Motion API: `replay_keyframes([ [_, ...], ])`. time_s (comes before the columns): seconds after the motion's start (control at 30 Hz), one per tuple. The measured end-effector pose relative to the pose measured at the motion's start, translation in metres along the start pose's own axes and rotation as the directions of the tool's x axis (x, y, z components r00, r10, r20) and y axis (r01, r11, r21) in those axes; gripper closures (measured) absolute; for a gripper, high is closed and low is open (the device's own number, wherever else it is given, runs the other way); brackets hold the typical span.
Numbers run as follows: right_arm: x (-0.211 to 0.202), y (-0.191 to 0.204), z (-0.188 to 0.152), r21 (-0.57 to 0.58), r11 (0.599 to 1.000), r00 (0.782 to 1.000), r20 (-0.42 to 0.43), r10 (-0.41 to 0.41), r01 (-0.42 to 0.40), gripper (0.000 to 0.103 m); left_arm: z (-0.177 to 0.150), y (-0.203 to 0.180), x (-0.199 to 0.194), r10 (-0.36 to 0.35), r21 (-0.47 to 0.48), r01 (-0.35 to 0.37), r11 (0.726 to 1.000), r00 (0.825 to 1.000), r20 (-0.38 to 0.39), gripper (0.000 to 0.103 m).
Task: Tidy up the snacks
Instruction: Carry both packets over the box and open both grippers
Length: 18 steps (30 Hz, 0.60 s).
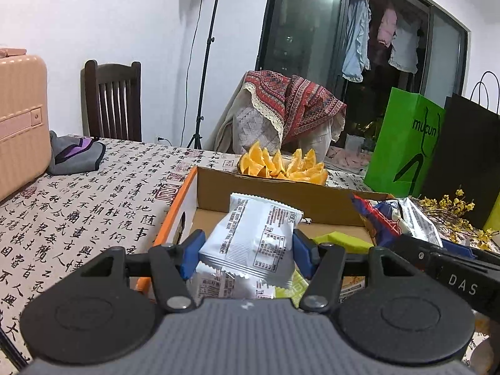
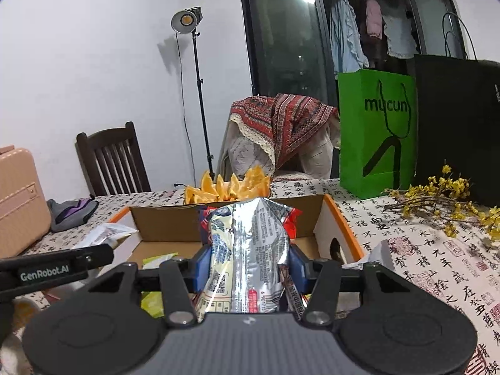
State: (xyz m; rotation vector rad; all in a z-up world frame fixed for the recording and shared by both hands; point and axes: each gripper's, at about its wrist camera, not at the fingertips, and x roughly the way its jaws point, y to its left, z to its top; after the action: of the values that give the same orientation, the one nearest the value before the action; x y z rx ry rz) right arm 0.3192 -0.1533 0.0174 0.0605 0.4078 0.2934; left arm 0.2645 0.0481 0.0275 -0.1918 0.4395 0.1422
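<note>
My left gripper is shut on a white snack packet and holds it above the open cardboard box. My right gripper is shut on a silver foil snack bag with red and blue print, also over the box. In the left wrist view the right gripper's bag shows at the right. Inside the box lie another white packet and yellow-green packets.
A plate of orange wedges sits just behind the box. A green paper bag, a black bag and yellow flower sprigs stand at the right. A pink suitcase and a grey-purple cloth are at the left.
</note>
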Motion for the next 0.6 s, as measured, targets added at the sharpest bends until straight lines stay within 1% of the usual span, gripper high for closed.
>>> replay_keyframes([
  [0.07, -0.001, 0.001, 0.0, -0.009, 1.0, 1.0, 0.005, -0.012, 0.012, 0.052, -0.002, -0.001, 0.002, -0.009, 0.005, 0.009, 1.0, 1.0, -0.006, 0.042],
  [0.23, 0.0, 0.0, 0.001, -0.011, 1.0, 1.0, 0.0, -0.012, 0.012, 0.052, -0.003, -0.003, 0.004, -0.005, 0.006, 0.005, 1.0, 1.0, -0.008, 0.041],
  [0.33, 0.003, -0.001, -0.001, -0.006, 1.0, 1.0, -0.013, -0.009, 0.008, 0.046, -0.004, 0.0, 0.004, -0.004, -0.006, 0.004, 1.0, 1.0, -0.003, 0.039],
  [0.4, 0.004, -0.004, -0.002, 0.015, 1.0, 1.0, -0.021, -0.002, 0.002, 0.037, -0.003, 0.002, 0.002, -0.01, -0.021, 0.01, 1.0, 1.0, 0.004, 0.034],
  [0.47, 0.004, -0.007, -0.002, 0.032, 0.999, 1.0, -0.023, -0.01, 0.011, 0.019, -0.002, 0.005, -0.002, -0.004, -0.037, 0.005, 0.999, 1.0, 0.021, 0.019],
  [0.5, 0.003, -0.009, -0.002, 0.039, 0.999, 1.0, -0.02, -0.01, 0.01, 0.016, -0.001, 0.006, -0.004, 0.004, -0.04, -0.003, 0.999, 1.0, 0.03, 0.016],
  [0.57, 0.002, -0.011, -0.002, 0.056, 0.998, 1.0, -0.012, -0.001, 0.002, 0.011, 0.0, 0.007, -0.007, 0.018, -0.053, -0.015, 0.998, 0.999, 0.043, 0.0],
  [0.6, 0.0, -0.012, -0.002, 0.062, 0.998, 1.0, -0.008, 0.003, -0.002, 0.009, 0.0, 0.008, -0.009, 0.025, -0.059, -0.021, 0.998, 0.998, 0.054, 0.0],
])
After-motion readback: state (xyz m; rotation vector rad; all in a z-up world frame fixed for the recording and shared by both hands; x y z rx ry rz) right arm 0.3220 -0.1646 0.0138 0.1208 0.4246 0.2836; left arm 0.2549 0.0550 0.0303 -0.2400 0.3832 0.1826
